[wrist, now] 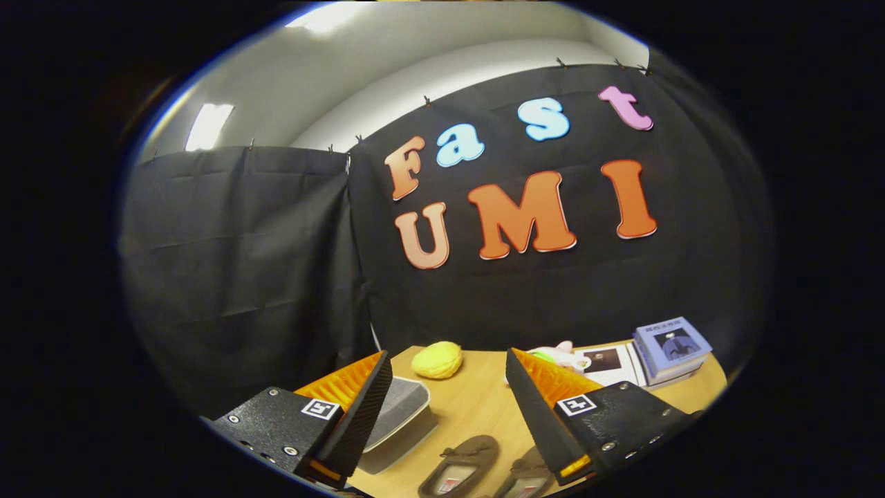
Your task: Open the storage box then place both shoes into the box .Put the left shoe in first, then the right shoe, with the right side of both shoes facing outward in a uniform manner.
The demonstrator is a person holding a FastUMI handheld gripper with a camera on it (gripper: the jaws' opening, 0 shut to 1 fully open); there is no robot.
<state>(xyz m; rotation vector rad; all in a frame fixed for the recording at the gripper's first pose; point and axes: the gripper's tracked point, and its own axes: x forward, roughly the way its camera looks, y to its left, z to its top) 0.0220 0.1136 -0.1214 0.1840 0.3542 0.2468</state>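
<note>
- Gripper view: the storage box (pixel 401 415) sat on the wooden table (pixel 484 408), partly hidden behind the left finger. It was a pale grey box with its lid down flat; nothing of its inside could be seen.
- Two shoes lay on the table just ahead of the fingers, openings up, insoles visible. The first shoe (pixel 462 465) lay between the fingers, just beside the box. The second shoe (pixel 529 470) lay to its right, partly covered by the right finger. Which was the left shoe and which the right could not be told.
- The gripper (pixel 449 370) was held above the table, jaws spread wide with nothing between them. Neither finger touched the box or a shoe.
- Beyond the fingers, near the table's far edge, rested a yellow lemon-shaped object (pixel 437 360).
- To its right a small pink and green soft item (pixel 553 354) peeked from behind the right finger; too hidden to identify.
- Farther right lay a stack of books (pixel 671 349), with an open booklet or flat print (pixel 608 363) touching its left side.
- Black cloth (pixel 242 277) walled the booth behind and to the left of the table.
- Above the cloth ran a white wall and ceiling (pixel 415 62), with bright light panels (pixel 207 126).
</note>
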